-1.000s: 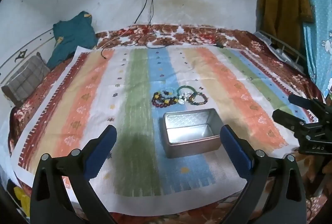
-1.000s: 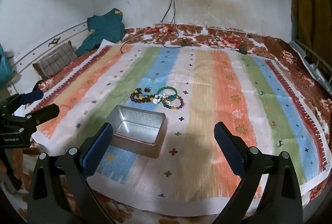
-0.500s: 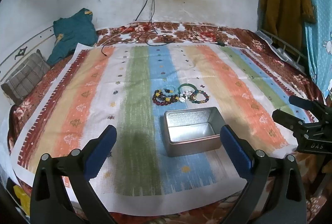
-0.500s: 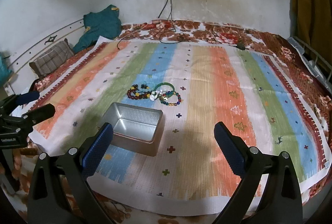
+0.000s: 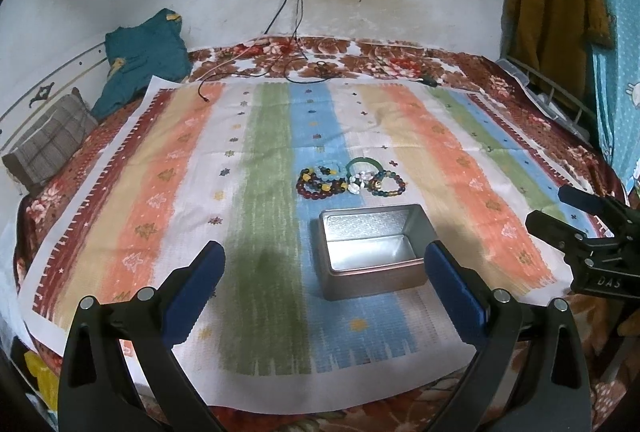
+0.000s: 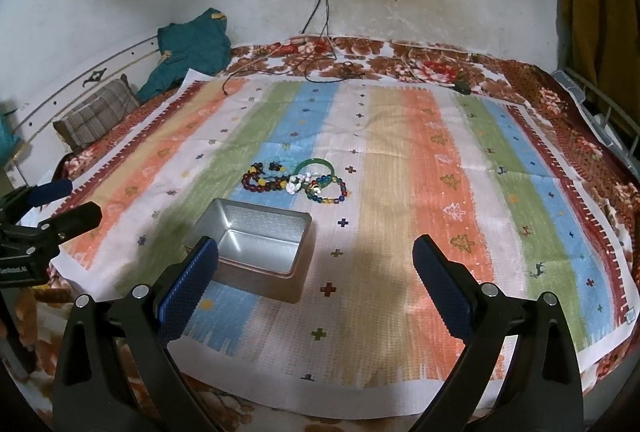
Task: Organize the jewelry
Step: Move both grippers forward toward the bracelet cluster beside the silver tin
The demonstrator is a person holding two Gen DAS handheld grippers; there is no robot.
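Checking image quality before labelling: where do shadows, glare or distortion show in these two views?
Left wrist: dark shadow on the green stripe beside the tin; fisheye bends the bed's edges. Right wrist: soft shadow right of the tin, mild sheen on its floor; bracelets stay sharp.

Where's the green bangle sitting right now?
The green bangle lies on the striped cloth at the far edge of the bracelet pile, just beyond the open metal tin; in the right wrist view it sits centre-left.

Beaded bracelets (image 5: 350,180) clustered just beyond open, empty metal tin (image 5: 372,251)
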